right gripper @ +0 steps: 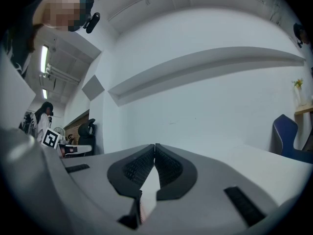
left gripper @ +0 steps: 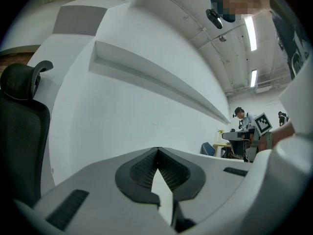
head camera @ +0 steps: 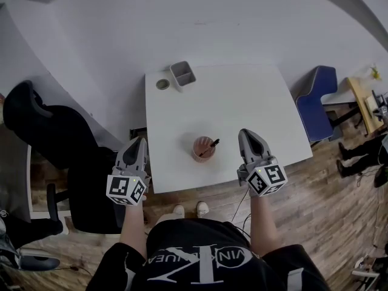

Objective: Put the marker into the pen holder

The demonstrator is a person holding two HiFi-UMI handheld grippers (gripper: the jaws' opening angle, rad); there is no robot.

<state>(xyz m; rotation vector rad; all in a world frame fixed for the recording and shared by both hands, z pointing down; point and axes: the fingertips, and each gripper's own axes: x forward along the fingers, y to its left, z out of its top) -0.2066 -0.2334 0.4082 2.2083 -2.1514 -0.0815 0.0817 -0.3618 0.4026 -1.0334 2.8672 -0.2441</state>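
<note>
In the head view a reddish-brown pen holder point(head camera: 203, 148) stands on the white table point(head camera: 242, 102) near its front edge. A black marker point(head camera: 210, 147) leans inside it, its tip poking out to the right. My left gripper point(head camera: 139, 142) hovers at the table's left front corner, shut and empty. My right gripper point(head camera: 245, 133) is over the table just right of the holder, also shut with nothing in it. In each gripper view the jaw tips meet point(left gripper: 157, 151) point(right gripper: 155, 146), pointing at the white wall.
A grey rectangular box point(head camera: 182, 73) and a small round object point(head camera: 162, 84) sit at the table's far left. A black office chair point(head camera: 54, 138) stands left of the table, a blue chair point(head camera: 316, 99) to the right. A person's feet show under the front edge.
</note>
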